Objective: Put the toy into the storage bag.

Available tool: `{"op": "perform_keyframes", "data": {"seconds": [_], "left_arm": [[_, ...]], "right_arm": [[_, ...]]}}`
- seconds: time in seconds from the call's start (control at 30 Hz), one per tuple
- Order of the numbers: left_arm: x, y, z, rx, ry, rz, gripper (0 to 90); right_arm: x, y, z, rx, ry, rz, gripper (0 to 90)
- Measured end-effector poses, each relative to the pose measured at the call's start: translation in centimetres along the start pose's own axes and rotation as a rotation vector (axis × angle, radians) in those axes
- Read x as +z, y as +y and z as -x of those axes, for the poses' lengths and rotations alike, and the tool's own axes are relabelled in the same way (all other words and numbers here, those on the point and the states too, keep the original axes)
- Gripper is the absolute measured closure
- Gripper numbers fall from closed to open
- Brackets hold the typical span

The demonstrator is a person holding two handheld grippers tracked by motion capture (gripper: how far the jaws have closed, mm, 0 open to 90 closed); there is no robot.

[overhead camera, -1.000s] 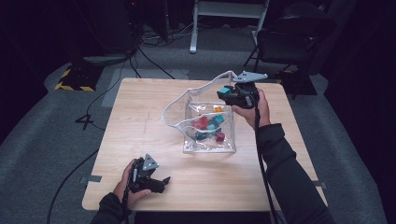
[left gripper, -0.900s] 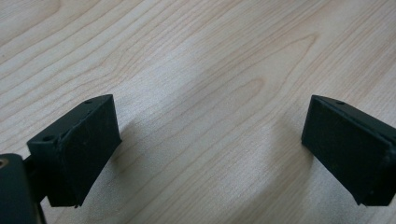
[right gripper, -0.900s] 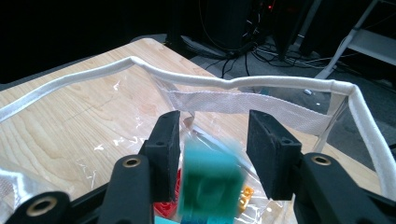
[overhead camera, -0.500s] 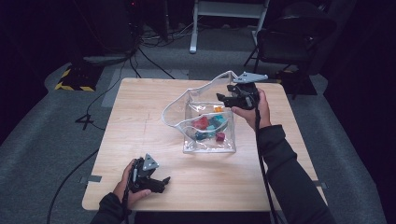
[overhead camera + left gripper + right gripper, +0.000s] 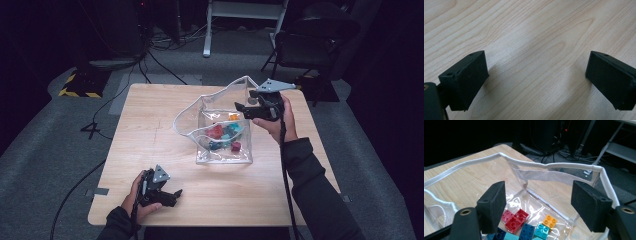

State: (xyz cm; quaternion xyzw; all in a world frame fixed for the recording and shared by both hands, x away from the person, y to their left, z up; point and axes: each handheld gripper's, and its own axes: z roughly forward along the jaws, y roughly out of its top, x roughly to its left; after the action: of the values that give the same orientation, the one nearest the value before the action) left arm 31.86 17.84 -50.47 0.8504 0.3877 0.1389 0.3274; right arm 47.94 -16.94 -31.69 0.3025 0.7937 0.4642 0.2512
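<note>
left claw point(image 5: 172, 195): rests low at the near edge of the tabletop point(image 5: 150, 125), well apart from the work; its jaws stand apart with nothing between them, as if parked to leave the job to the other hand.
left gripper view: bare wood grain between the two black pads point(image 5: 466, 80), confirming that this claw holds nothing.
clear bag point(image 5: 220, 127): sits mid-tabletop toward the right, its white-trimmed mouth gaping upward, probably so pieces can drop in.
toy bricks point(image 5: 225, 136): lie loose on the bag's floor.
right claw point(image 5: 242, 109): hovers at the bag's far right rim; its jaws have just been opening and now stand wide, with nothing gripped between them.
right gripper view: separates red point(image 5: 515, 218), orange point(image 5: 549, 220) and blue point(image 5: 526, 231) bricks by their studs, which the high view blurs.
</note>
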Motion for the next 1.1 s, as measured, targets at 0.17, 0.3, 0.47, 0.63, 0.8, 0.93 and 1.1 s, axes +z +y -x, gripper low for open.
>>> {"op": "perform_keyframes", "data": {"seconds": [0.17,0.3,0.47,0.63,0.8,0.93,1.1], "left_arm": [[0.0,0.0,0.0,-0.003,-0.001,-0.002,4.5],[0.0,0.0,0.0,-0.001,-0.001,0.0,4.5],[0.0,0.0,0.0,-0.003,-0.001,-0.002,4.5],[0.0,0.0,0.0,-0.001,0.001,-0.001,4.5],[0.0,0.0,0.0,0.0,0.0,0.001,4.5],[0.0,0.0,0.0,0.0,0.0,0.0,4.4],[0.0,0.0,0.0,-0.003,0.0,-0.003,4.0]], "right_arm": [[-0.6,-0.4,0.0,0.009,-0.003,0.004,23.2],[-1.3,-0.7,0.0,-0.001,-0.007,0.008,22.3],[-2.6,-1.2,-0.1,-0.01,-0.017,0.013,22.7],[-4.0,-1.9,-0.3,-0.024,-0.014,0.024,22.9],[-5.2,-2.8,-0.4,-0.033,-0.006,0.029,23.2],[-5.9,-3.9,-0.6,-0.053,-0.003,0.019,23.2],[-6.5,-5.7,-1.0,-0.073,0.006,0.0,23.2]]}}
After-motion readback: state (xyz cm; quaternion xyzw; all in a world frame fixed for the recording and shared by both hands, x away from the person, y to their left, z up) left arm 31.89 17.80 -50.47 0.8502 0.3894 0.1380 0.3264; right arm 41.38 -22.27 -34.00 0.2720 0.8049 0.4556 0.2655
